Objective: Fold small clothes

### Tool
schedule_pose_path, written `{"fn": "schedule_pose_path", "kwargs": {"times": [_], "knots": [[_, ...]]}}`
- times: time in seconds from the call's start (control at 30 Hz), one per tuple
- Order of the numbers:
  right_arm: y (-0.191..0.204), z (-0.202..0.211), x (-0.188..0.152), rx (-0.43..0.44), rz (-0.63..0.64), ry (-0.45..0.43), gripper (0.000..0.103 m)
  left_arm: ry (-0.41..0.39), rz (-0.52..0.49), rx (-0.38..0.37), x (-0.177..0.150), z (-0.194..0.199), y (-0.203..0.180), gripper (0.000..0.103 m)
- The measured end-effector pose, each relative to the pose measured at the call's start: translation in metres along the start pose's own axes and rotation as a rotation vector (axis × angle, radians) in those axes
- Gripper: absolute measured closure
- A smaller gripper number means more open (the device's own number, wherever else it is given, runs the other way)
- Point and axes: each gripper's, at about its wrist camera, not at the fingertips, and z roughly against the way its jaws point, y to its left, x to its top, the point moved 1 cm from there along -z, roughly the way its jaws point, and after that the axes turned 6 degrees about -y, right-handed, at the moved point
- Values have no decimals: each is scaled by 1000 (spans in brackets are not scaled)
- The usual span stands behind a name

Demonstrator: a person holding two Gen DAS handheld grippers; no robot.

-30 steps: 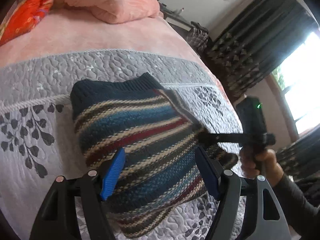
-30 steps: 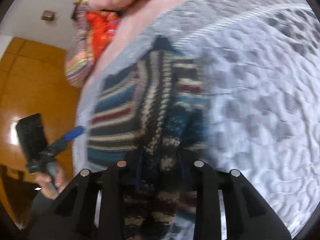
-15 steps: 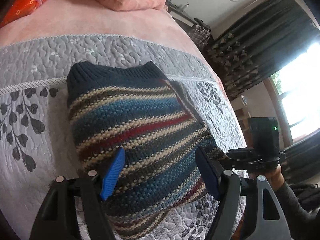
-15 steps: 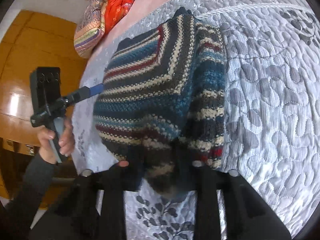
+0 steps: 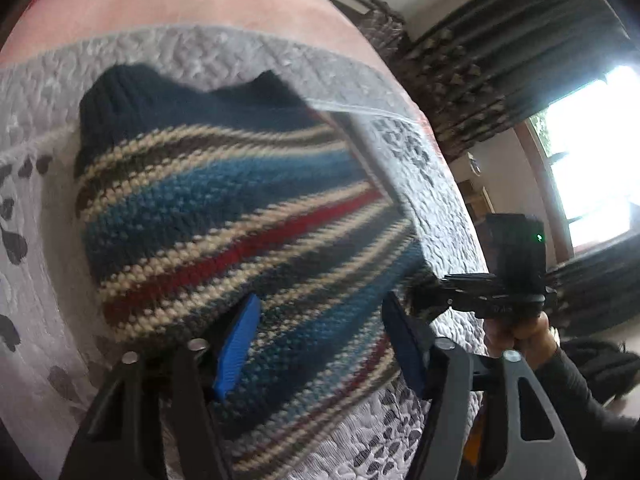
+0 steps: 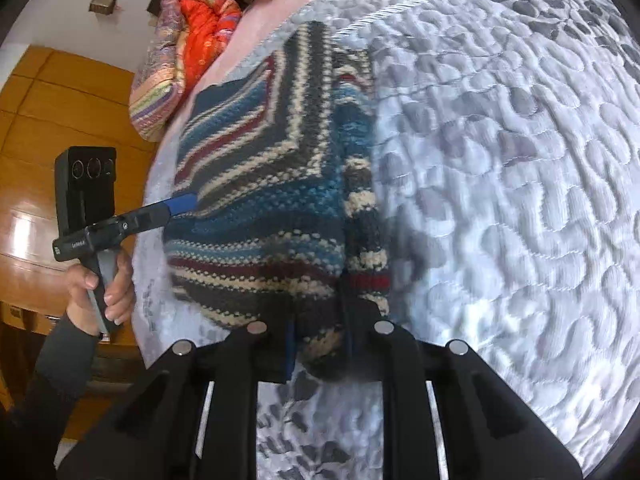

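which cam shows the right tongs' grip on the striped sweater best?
Right wrist view: the right tongs sit closed on the near edge of the striped knitted sweater, fabric bunched between the fingers. The left wrist view shows those tongs only side-on at the sweater's right edge, blurred.

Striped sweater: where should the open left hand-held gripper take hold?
Judging by its pose, take the striped sweater at its near left edge, coming low from the left hand-held gripper side; the right hand-held gripper already pinches the opposite end.
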Motion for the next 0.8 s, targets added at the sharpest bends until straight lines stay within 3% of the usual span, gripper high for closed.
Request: {"fn": "schedule_pose_path", "kwargs": {"times": [0.1,0.2,0.3,0.4,0.57,0.6,0.67,0.7,0.77,0.8], "knots": [[-6,0,0,1,-12,3,87,5,16,-1,2,0,-3,42],[-8,6,-5,8,-11,9,85,-31,10,-68,-1,16,-17,41],[2,21,2,85,-16,0,78,17,-55,-53,-15,13,-23,41],[12,38,32,98,-40,-89,64,30,-43,-42,-23,5,-13,41],[15,9,79,94,-115,-83,46,21,-33,-44,-21,2,-12,41],[16,2,82,83,-118,-69,47,22,-39,-40,-22,1,-13,41],[21,-17,86,52,-84,-26,84,22,-37,-40,-22,0,-14,41],[22,-15,82,13,-49,-25,90,21,-39,-37,-22,0,-15,41],[10,-9,75,-78,-48,-71,93,14,-47,-32,-24,-4,-21,41],[3,-11,75,-80,-72,-78,93,12,-56,-37,-27,-5,-26,41]]}}
